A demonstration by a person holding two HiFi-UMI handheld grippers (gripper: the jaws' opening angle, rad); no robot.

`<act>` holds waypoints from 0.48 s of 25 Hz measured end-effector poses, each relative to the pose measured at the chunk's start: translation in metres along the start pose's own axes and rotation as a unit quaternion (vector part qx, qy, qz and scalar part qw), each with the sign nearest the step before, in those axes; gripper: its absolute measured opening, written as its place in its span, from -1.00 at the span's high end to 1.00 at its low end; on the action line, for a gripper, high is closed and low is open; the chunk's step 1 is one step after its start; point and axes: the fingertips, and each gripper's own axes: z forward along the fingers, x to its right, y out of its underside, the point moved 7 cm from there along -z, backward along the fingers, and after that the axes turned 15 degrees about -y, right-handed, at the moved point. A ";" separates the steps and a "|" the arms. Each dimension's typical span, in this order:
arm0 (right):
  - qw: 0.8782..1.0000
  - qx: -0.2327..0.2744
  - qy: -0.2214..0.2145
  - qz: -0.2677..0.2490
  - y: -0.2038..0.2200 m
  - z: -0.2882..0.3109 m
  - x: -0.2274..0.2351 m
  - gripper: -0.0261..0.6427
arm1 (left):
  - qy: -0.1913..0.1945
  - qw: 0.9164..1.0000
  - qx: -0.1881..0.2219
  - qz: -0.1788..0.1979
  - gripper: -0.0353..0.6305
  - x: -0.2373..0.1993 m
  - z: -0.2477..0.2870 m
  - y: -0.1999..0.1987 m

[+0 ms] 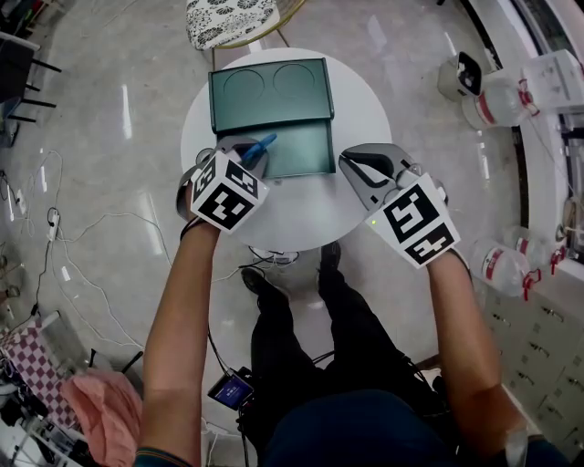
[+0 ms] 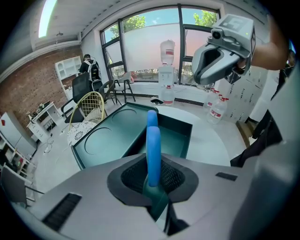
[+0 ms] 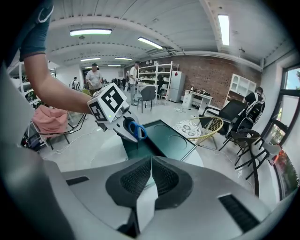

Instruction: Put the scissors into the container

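Blue-handled scissors (image 1: pixel 259 145) are clamped in my left gripper (image 1: pixel 245 153), handles pointing forward over the left front corner of the dark green container (image 1: pixel 306 150). In the left gripper view the blue handle (image 2: pixel 153 140) stands upright between the shut pads, with the open box (image 2: pixel 180 136) just beyond. The lid (image 1: pixel 269 91), marked with two circles, lies flat behind the box. My right gripper (image 1: pixel 358 164) hovers at the box's right side, shut with nothing in it. From the right gripper view (image 3: pixel 151 164) I see the scissors (image 3: pixel 136 130) above the container (image 3: pixel 161 140).
The container rests on a small round white table (image 1: pixel 365 100). A chair with a patterned cushion (image 1: pixel 230 18) stands behind it. Water bottles (image 1: pixel 497 96) line the right side. Cables and a pink cloth (image 1: pixel 100 410) lie on the floor at left.
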 end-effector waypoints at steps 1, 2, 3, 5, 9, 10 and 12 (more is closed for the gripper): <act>1.000 0.000 0.000 0.001 0.001 0.000 0.000 0.81 | 0.001 1.000 0.001 0.000 0.73 0.002 0.001 -0.001; 1.000 0.000 -0.001 0.001 0.002 0.000 0.000 0.81 | 0.002 1.000 0.002 0.001 0.73 0.003 0.001 -0.003; 1.000 0.000 -0.001 0.001 0.002 0.000 -0.001 0.81 | 0.003 1.000 0.004 0.002 0.73 0.005 0.001 -0.004; 1.000 0.000 -0.001 0.001 0.001 -0.001 -0.002 0.81 | 0.005 1.000 0.008 0.003 0.73 0.007 -0.001 -0.008; 1.000 0.000 0.000 0.000 -0.003 -0.003 -0.003 0.81 | 0.008 1.000 0.020 0.001 0.73 0.006 -0.006 -0.017; 1.000 0.000 0.000 0.000 -0.004 -0.003 -0.003 0.81 | 0.008 1.000 0.023 0.001 0.72 0.005 -0.008 -0.019; 1.000 0.001 0.001 -0.001 -0.006 -0.004 -0.005 0.81 | 0.010 1.000 0.028 0.002 0.70 0.003 -0.013 -0.022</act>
